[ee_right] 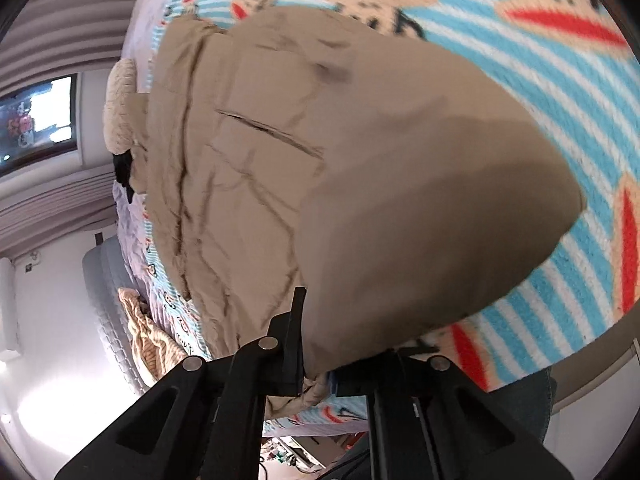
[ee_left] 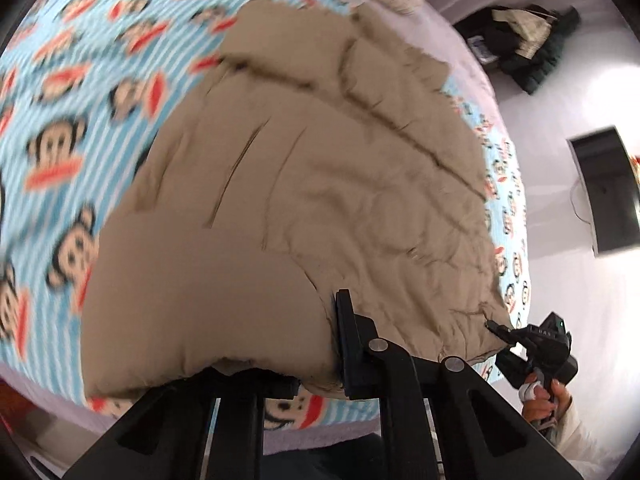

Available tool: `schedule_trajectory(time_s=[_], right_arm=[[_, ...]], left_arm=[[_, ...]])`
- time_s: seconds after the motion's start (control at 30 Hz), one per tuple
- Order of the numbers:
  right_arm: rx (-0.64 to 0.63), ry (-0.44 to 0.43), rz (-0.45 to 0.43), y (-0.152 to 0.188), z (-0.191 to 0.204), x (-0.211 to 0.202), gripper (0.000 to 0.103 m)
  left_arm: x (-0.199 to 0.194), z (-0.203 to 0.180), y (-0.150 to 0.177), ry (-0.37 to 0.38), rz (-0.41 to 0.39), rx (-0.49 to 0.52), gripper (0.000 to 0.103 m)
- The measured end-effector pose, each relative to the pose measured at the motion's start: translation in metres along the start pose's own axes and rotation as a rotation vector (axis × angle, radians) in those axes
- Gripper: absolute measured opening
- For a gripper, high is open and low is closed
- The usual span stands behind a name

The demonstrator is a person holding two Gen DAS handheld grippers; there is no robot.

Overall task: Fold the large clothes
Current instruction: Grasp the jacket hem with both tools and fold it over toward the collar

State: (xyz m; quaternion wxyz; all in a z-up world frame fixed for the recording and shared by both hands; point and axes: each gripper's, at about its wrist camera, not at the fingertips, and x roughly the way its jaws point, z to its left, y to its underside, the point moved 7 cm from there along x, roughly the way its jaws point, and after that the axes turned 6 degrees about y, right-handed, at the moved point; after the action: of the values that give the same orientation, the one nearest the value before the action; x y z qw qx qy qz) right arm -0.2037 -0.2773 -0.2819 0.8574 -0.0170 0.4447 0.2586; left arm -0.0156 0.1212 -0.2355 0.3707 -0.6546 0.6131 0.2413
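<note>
Left wrist view is filled by a bed [ee_left: 60, 80] under a monkey-print striped blanket [ee_left: 48, 152], on which the tan padded jacket [ee_left: 320, 168] lies spread across the centre of the frame, its near hem lifted, probably to carry that edge over for a fold. At bottom centre the left tongs [ee_left: 316, 344] are clamped on the hem, while at lower right the right tongs [ee_left: 490, 325] pinch the jacket's corner. Right wrist view shows those right tongs [ee_right: 320, 344] closed on a thick fold of the tan fabric, which bulges toward the lens.
</note>
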Motion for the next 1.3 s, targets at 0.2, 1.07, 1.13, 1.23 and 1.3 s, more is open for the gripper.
schedule_trajectory(time_s=[0.2,1.07,1.13,1.23,1.3], right_arm=[[-0.130,0.048,-0.077,-0.014,0.049,-0.025,0.009],[-0.515,0.145,-0.119,-0.224,0.298,0.066,0.008],[-0.516,0.170,-0.114,-0.238,0.295,0.091,0.008],[-0.503,0.176,-0.103,-0.248,0.286,0.114,0.008],[-0.488,0.168,-0.094,-0.252,0.284,0.121,0.008]], left_arm=[[-0.015,-0.023,-0.055,0.043,-0.024,0.075,0.016],[0.076,-0.029,-0.322,-0.275,-0.177,0.164,0.016],[0.093,-0.019,-0.329,-0.293,-0.169,0.162,0.016],[0.109,-0.009,-0.336,-0.302,-0.169,0.159,0.016],[0.116,-0.006,-0.339,-0.323,-0.157,0.173,0.016]])
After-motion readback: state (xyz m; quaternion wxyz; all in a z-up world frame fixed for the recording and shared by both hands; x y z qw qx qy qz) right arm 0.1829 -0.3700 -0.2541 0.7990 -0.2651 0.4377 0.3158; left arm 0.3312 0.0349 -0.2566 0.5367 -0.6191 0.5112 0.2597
